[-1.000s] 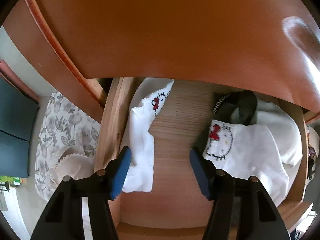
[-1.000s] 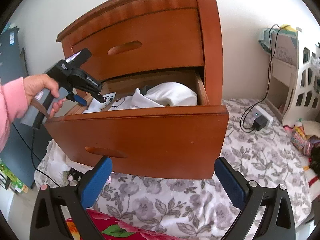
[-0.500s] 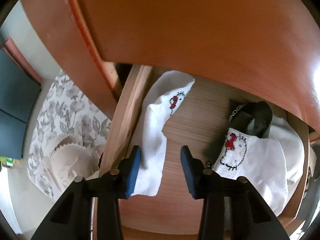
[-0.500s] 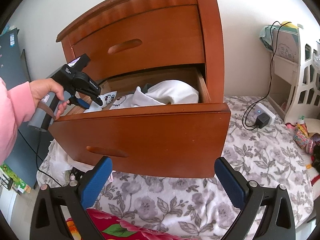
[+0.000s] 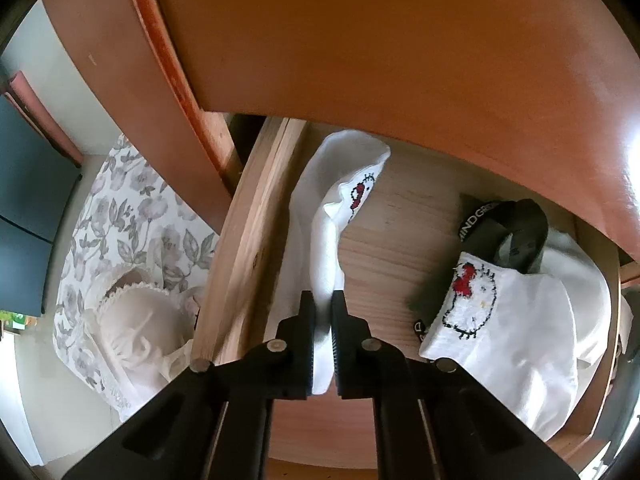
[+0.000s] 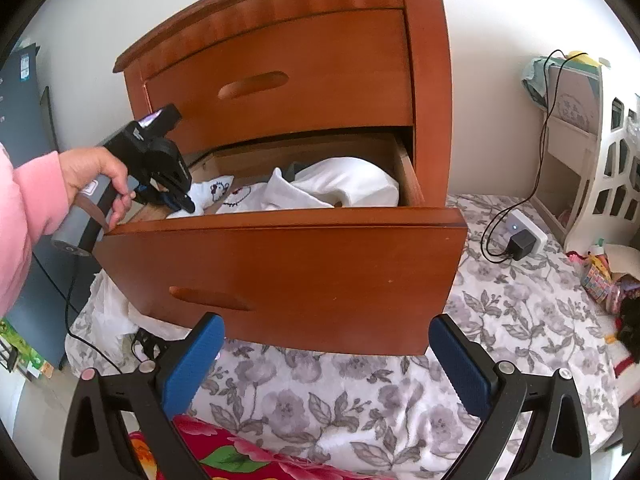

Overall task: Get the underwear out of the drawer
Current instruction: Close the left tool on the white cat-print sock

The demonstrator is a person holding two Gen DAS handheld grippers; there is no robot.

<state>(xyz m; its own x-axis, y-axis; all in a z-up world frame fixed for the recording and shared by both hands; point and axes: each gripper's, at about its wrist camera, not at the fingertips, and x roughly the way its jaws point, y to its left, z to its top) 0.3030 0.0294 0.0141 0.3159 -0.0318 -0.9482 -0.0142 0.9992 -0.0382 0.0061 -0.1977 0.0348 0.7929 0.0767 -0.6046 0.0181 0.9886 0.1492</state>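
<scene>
The lower drawer (image 6: 280,264) of a red-brown nightstand stands pulled out. Inside, along its left wall, lies a white undergarment (image 5: 320,216) with a small red-bow cat print. My left gripper (image 5: 323,300) is shut on the near end of that garment; the same gripper (image 6: 182,202) shows in the right wrist view, held by a hand in a pink sleeve. A second white piece (image 5: 500,332) with a larger cat print lies at the right of the drawer over a black waistband (image 5: 504,224). My right gripper (image 6: 324,364) hangs open in front of the drawer, holding nothing.
The closed upper drawer (image 6: 280,80) overhangs the open one. A floral sheet (image 6: 500,340) covers the surface below. A pale lacy garment (image 5: 132,332) lies left of the drawer. A charger and cable (image 6: 520,240) sit at the right beside a white shelf (image 6: 592,168).
My left gripper moved left over the white garment by the drawer wall and went from wide open to shut on it. The right gripper stayed open and came slightly closer.
</scene>
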